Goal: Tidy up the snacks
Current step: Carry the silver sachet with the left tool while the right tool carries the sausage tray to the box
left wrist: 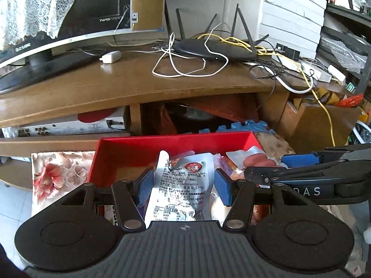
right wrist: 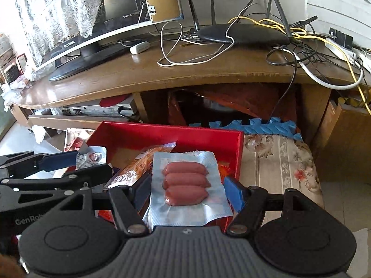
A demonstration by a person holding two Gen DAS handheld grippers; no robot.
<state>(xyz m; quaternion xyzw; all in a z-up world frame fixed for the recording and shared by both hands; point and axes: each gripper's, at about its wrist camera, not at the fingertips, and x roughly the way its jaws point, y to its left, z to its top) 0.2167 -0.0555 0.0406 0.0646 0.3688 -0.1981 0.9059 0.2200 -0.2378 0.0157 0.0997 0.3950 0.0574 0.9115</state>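
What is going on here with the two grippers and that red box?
A person is sorting snacks with a hand-held gripper in each hand. Both hover over a red box that already holds packets. The left gripper is open around an upright silver pouch, its pads not closed on it. The right gripper is open either side of a vacuum pack of three sausages. An orange packet lies beside that pack.
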